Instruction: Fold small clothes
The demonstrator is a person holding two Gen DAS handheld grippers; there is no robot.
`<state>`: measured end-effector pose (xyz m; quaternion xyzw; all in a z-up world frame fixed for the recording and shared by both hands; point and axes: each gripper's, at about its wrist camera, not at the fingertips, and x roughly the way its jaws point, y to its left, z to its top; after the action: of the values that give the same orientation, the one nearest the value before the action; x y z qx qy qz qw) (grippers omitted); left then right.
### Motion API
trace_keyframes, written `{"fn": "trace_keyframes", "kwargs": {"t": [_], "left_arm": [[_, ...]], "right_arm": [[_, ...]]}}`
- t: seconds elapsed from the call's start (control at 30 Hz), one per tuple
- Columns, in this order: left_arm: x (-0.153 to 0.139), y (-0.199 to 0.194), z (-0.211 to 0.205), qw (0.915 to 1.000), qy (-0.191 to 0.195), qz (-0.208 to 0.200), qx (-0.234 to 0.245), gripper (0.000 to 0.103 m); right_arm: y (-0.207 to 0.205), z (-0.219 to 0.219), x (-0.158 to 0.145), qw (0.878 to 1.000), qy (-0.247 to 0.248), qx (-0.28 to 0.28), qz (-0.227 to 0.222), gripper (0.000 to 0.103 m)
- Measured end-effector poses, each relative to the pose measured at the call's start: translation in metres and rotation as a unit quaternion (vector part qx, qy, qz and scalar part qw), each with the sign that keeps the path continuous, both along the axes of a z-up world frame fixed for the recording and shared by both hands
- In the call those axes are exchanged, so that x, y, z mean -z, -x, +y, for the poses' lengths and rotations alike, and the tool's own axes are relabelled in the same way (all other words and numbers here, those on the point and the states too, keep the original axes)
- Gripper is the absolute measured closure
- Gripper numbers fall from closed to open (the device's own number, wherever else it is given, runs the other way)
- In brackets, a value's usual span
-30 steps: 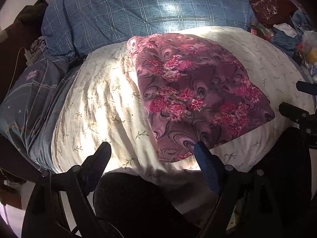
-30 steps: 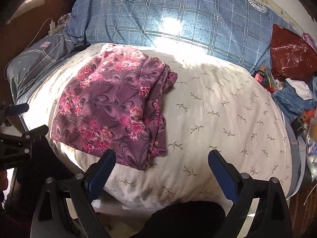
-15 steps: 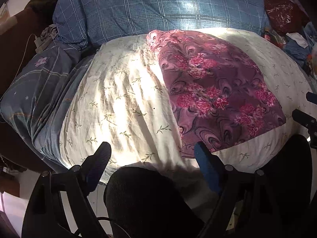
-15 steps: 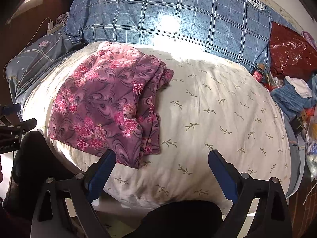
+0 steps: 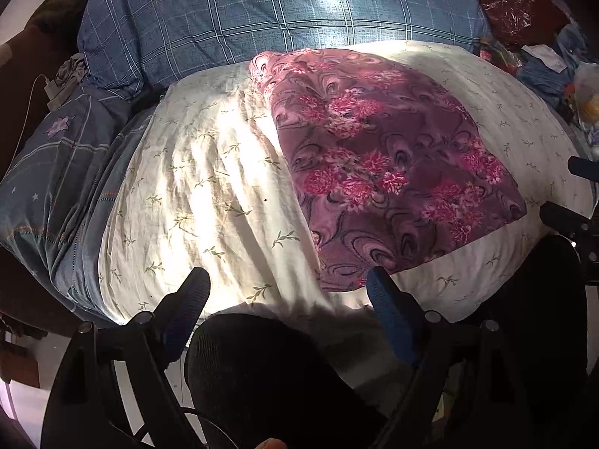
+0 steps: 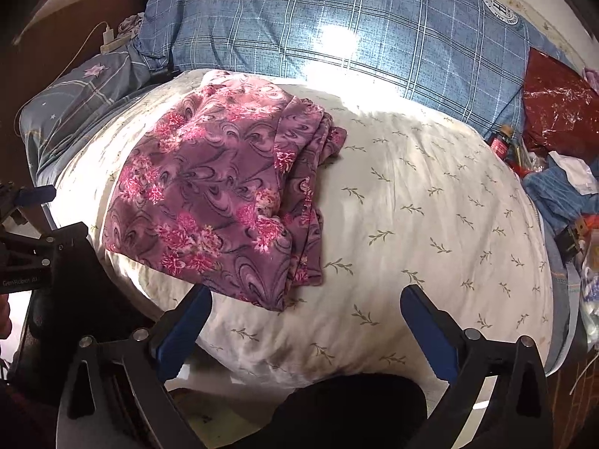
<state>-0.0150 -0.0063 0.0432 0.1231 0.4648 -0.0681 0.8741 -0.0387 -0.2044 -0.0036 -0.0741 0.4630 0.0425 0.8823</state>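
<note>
Both claws drawn a little further back than half a second ago, left gripper and right gripper spread wide and empty, fingers clear of the cloth; folded purple floral garment unmoved on the cream pillow, suggesting this fold finished. Garment ahead and right of the left claw, ahead and left of the right claw, near corner just beyond its left finger. One garment, two claws, one cream pillow, one blue plaid pillow.

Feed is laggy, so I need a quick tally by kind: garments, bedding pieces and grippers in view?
Garments: 1, the purple floral garment, folded on the bedding.
Bedding pieces: 2, the cream quilt and the blue plaid pillow.
Grippers: 2, left gripper, right gripper, jaws open, empty.
Total: 5
</note>
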Motion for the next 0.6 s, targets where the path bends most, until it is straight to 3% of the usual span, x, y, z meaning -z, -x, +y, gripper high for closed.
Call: {"fn": "trace_keyframes", "kwargs": {"t": [0.33, 0.6], "left_arm": [[-0.003, -0.001, 0.002, 0.9993, 0.019, 0.017, 0.026, 0.017], [-0.015, -0.008, -0.001, 0.9976, 0.062, 0.022, 0.024, 0.017]], "right_arm": [[0.011, -0.015, -0.004, 1.0, 0.014, 0.021, 0.0, 0.001], [0.01, -0.013, -0.003, 1.0, 0.015, 0.023, 0.002, 0.001]]}}
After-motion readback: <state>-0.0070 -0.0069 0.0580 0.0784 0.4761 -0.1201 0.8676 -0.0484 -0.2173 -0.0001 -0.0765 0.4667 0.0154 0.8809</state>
